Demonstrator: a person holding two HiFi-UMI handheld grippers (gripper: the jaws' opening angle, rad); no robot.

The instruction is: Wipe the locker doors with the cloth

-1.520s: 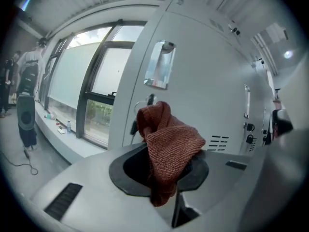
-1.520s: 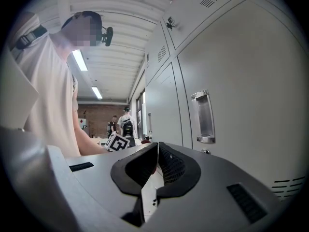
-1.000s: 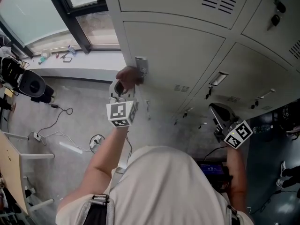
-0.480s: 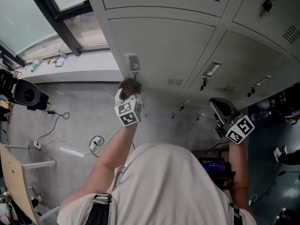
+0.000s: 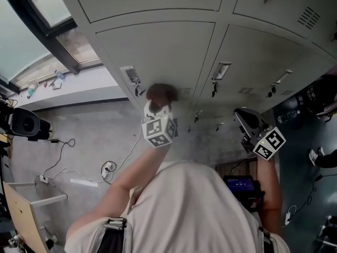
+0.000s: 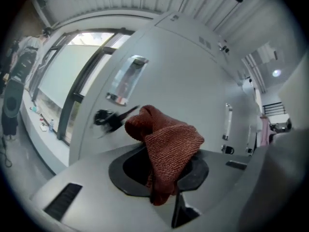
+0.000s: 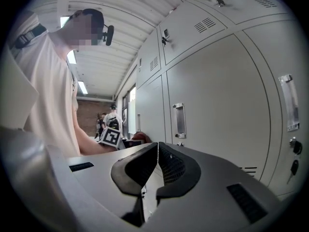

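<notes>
Locker doors (image 5: 158, 51) are filling the upper head view, grey and shut. The left gripper (image 6: 164, 175) is clamping a bunched rust-red cloth (image 6: 166, 139) close to one door's face, just beside its keyed lock (image 6: 104, 119) and near the recessed handle (image 6: 126, 80). Well apart to the right, the right gripper (image 7: 155, 166) is hanging with its jaws pressed together on nothing.

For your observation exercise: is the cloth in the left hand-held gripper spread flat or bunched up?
Bunched up: the red cloth forms a folded lump clamped in the left hand-held gripper.
</notes>
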